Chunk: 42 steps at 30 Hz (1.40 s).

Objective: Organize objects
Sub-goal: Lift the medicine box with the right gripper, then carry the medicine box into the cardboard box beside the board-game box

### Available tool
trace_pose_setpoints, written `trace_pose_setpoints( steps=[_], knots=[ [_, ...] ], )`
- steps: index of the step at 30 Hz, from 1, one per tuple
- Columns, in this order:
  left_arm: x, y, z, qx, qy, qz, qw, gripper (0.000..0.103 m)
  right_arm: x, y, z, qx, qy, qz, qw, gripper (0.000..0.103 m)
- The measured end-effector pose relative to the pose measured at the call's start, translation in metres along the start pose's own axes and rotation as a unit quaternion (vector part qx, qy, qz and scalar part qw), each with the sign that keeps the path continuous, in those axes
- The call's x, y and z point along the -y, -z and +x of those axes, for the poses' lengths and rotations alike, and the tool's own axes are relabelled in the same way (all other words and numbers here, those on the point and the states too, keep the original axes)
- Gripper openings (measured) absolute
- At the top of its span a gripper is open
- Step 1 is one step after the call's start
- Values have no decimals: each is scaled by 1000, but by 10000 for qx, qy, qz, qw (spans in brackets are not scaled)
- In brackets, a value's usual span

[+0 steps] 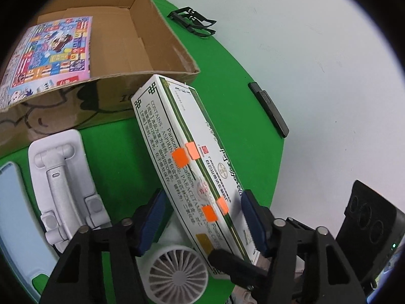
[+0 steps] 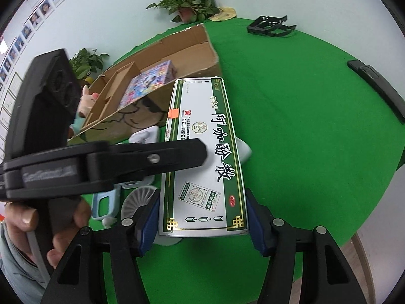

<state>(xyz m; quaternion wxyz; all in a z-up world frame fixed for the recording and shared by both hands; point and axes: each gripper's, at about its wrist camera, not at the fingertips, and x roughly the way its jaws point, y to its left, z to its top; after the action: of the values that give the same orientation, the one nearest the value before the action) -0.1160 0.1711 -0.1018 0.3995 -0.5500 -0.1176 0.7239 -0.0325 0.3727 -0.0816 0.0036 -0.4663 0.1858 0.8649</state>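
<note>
Medicine box (image 2: 202, 157) mid-handoff, headed for the cardboard box (image 1: 141, 33)

Right gripper (image 2: 202, 217) pinches its near end; left gripper (image 1: 202, 217) straddles it, looks clamped too. Next: lift over the wall, lower inside.

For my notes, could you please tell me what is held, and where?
The box, by its near end's sides, in the right tongs; the left tongs straddle it, grip unclear.
</note>
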Motion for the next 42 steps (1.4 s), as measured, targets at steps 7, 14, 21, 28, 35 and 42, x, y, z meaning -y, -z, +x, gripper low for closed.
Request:
trace_pose_setpoints(
  steps=[7,14,21,28,35,42],
  knots=[
    [-8,1,-19,259,116,-76,9996,55,-26,-3,-6,151,47,-142,9998,58],
    [-10,-1,-36,401,224,-95,9989,54,-54,-6,-17,374,226,-370,9984,58],
    [4,-1,-58,681,223,62,9974,53,-72,-7,-39,633,281,-484,9964,58],
    [9,-16,-87,1006,276,209,9943,53,-95,-28,-60,998,330,-724,9918,58],
    [10,-48,-110,1241,246,340,9914,52,-110,-63,-66,1293,365,-894,9869,58],
    [4,-73,-118,1313,150,389,9905,52,-115,-91,-60,1421,337,-914,9850,58]
  ],
)
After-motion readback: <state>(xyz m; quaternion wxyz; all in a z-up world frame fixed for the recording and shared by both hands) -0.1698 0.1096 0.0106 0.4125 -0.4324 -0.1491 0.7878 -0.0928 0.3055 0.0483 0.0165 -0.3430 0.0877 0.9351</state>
